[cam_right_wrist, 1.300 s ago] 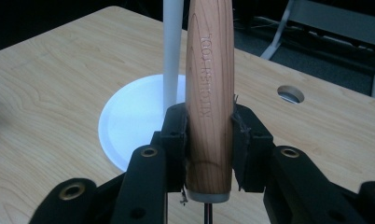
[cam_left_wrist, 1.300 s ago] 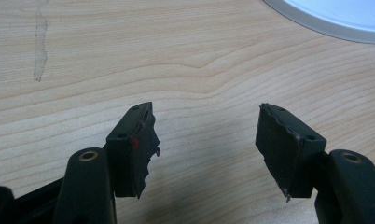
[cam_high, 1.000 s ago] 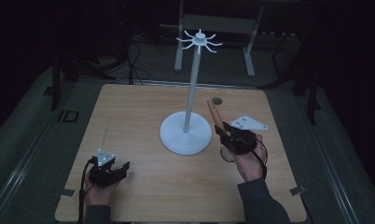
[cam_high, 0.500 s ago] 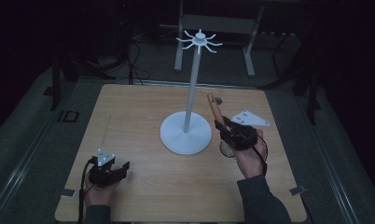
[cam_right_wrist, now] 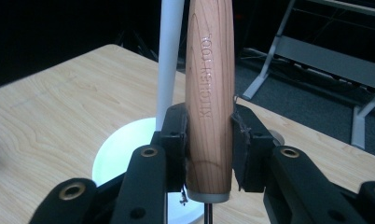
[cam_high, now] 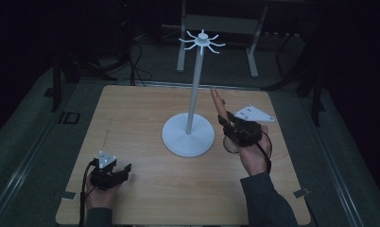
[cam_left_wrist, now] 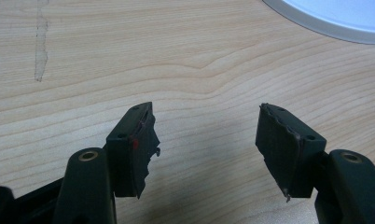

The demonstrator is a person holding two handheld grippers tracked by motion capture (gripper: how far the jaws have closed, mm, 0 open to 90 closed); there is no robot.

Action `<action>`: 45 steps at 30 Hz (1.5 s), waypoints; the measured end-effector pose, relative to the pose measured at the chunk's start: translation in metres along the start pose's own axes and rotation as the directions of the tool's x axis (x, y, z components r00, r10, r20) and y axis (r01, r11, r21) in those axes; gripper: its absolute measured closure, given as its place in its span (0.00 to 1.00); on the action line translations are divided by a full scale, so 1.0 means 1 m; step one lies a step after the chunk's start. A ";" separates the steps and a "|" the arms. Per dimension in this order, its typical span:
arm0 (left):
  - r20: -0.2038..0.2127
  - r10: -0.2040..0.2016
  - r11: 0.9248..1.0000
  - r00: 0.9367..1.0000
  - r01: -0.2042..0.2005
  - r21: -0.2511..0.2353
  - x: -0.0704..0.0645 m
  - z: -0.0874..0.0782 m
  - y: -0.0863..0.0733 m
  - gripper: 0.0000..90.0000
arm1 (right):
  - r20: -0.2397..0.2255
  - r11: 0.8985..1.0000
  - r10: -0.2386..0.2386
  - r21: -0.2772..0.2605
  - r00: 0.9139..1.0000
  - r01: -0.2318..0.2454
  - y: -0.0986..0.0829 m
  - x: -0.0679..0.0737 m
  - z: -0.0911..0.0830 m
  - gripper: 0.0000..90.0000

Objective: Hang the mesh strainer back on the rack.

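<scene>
The wooden-handled kitchen tool point(cam_right_wrist: 209, 93) is being held upright by the right gripper point(cam_high: 235, 128), jaws closed firmly on the handle's lower end w/ the pads point(cam_right_wrist: 176, 140) pressed to both sides; the handle's free end is being pointed up and away, just beside the white pole point(cam_high: 194, 90) of the hook stand point(cam_high: 188, 137). In the right gripper view the "KITCHEN TOOL" lettering is being shown running up the handle, a thin metal shank dropping below the jaws; whatever hangs at the far end of it is hidden. The left gripper point(cam_high: 110, 175) is being rested near the front-left of the table point(cam_high: 141, 118), jaws wide apart w/ nothing between them, bare wood underneath. Judged from this, the tool is being brought toward the hooks at the top of the stand point(cam_high: 202, 41), prob. to be hung. For that to be done well, the grip should be kept tight, the tool raised clear of the pole, and the hanging end lined up w/ one hook before anything is released; the base should not be knocked.
</scene>
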State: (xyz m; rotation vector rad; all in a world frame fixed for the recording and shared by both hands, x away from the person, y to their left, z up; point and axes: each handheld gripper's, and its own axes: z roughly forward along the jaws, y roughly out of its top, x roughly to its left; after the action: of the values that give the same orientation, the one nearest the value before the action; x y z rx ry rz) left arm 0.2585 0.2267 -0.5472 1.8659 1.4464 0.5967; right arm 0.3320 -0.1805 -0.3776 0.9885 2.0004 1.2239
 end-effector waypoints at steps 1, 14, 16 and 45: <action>0.000 0.001 1.000 1.000 -0.001 0.001 0.000 0.000 0.000 0.42 | -0.001 1.000 0.004 -0.004 1.000 -0.004 0.000 0.000 0.000 0.77; 0.000 0.001 1.000 1.000 -0.001 0.001 0.000 0.000 0.000 0.42 | -0.008 0.999 0.027 -0.044 1.000 -0.027 0.009 0.001 0.002 0.77; 0.001 0.000 1.000 1.000 0.000 0.001 0.000 0.000 0.000 0.42 | -0.009 0.998 0.028 -0.047 1.000 -0.029 0.010 0.001 0.002 0.77; -0.001 0.002 1.000 1.000 -0.002 0.004 0.000 0.001 0.000 0.42 | -0.032 0.988 0.083 -0.128 0.996 -0.086 0.025 -0.009 -0.005 0.77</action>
State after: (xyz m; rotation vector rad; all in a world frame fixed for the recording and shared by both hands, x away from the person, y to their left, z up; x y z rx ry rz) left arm 0.2589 0.2263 -0.5476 1.8704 1.4471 0.5961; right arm 0.3404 -0.1825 -0.3521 1.0065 1.8894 1.4002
